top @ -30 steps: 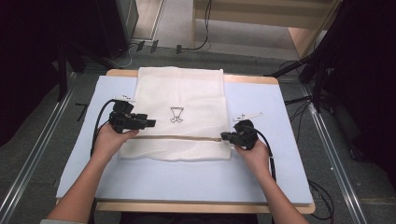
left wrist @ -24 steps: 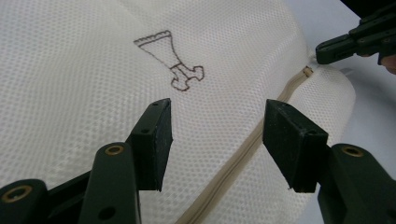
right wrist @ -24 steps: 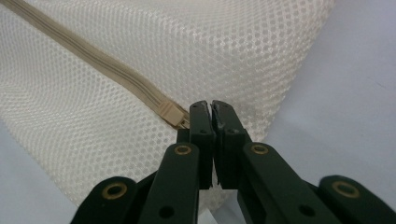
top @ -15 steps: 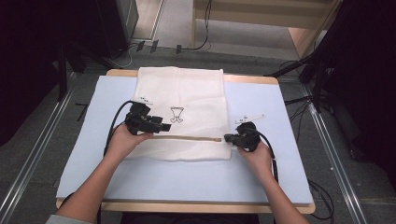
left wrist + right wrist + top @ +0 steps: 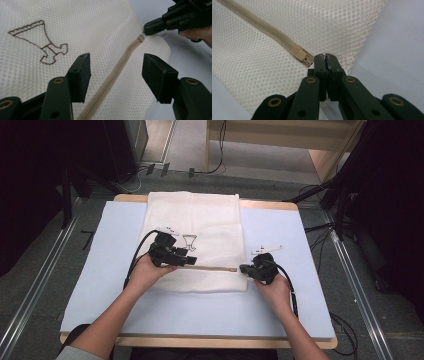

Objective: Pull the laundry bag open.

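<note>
A: We see that the left hand-held gripper point(image 5: 186, 260) has travelled since a second ago. It sat at the left edge of the mesh laundry bag point(image 5: 200, 227) then, and now it hovers further right, over the bag's middle, just beside the embroidered emblem point(image 5: 189, 240).

B: And its jaws stand wide apart, holding nothing. In the left gripper view we look down between them onto the beige zipper point(image 5: 117, 72), which runs up between the two pads point(image 5: 83, 75).

A: The right hand-held gripper point(image 5: 246, 268) has hardly shifted. Its jaws are pressed together at the right end of the zipper, by the zipper slider point(image 5: 298, 53). We judge that it pinches the pull tab there, though the tab itself is hidden between the jaws.

B: So we take the left one's move as a re-grip: it has come closer along the zipper line to pin the fabric, so that the right one can draw the slider without the mesh bunching.

A: The bag itself lies flat on the light blue worktop point(image 5: 300, 235), its far end reaching the far edge, the zipper running left to right across its near part.

B: As for pose, both forearms come in from the near side. The left hand point(image 5: 145, 272) is angled inward to the right, the right hand point(image 5: 274, 287) lies low beside the bag's right edge.
</note>
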The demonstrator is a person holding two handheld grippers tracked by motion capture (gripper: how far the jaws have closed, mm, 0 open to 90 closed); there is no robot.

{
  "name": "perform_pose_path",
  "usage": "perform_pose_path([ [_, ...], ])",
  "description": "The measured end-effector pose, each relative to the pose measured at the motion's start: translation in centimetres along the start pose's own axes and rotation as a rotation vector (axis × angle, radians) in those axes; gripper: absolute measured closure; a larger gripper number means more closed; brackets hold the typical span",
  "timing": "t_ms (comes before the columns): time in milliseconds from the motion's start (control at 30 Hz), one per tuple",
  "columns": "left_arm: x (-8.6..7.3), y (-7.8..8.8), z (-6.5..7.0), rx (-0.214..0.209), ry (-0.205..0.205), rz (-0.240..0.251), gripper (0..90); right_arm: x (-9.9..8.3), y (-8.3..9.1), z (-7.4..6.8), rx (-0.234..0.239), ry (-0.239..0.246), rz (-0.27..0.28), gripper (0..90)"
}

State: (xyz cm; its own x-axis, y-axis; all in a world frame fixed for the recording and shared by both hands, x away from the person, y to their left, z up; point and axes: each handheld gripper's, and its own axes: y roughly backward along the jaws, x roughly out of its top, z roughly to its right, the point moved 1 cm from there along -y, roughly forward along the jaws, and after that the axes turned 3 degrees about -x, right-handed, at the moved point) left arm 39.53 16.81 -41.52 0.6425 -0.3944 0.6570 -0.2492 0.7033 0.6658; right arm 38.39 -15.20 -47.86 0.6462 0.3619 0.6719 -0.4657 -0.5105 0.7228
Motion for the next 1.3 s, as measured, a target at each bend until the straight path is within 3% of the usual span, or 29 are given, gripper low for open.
perform_pose_path([
  [133,0.4,-0.6,0.5,-0.051,0.029,0.002,42.5,0.0,0.0,0.0,0.001,0.004,0.001,89.6],
  [433,1.3,-2.1,1.8,-0.053,-0.019,-0.028,53.5,-0.1,0.0,0.1,0.006,-0.009,0.004,89.1],
  [700,2.0,-4.1,2.7,-0.081,-0.041,-0.035,62.0,-0.1,0.0,0.0,0.005,0.000,0.006,89.2],
  [767,2.0,-4.6,2.8,-0.070,-0.043,-0.049,63.6,-0.1,0.0,0.0,-0.002,0.003,0.005,89.6],
  [867,2.1,-5.3,2.8,-0.065,-0.013,-0.069,62.9,-0.1,0.0,-0.1,-0.003,0.012,0.006,89.8],
  [933,2.3,-5.8,2.6,-0.096,0.028,-0.068,61.1,-0.1,0.0,-0.1,-0.006,0.015,0.004,89.8],
  [1067,2.5,-6.7,2.9,-0.090,0.011,-0.098,64.9,-0.1,0.0,-0.1,-0.010,0.021,0.006,90.0],
  [1200,2.5,-7.5,3.0,-0.105,0.023,-0.100,69.6,-0.1,0.0,-0.2,-0.011,0.031,0.003,90.0],
  [1300,2.7,-8.0,3.3,-0.098,0.013,-0.108,71.0,-0.1,0.0,0.0,-0.001,0.011,0.003,90.0],
])
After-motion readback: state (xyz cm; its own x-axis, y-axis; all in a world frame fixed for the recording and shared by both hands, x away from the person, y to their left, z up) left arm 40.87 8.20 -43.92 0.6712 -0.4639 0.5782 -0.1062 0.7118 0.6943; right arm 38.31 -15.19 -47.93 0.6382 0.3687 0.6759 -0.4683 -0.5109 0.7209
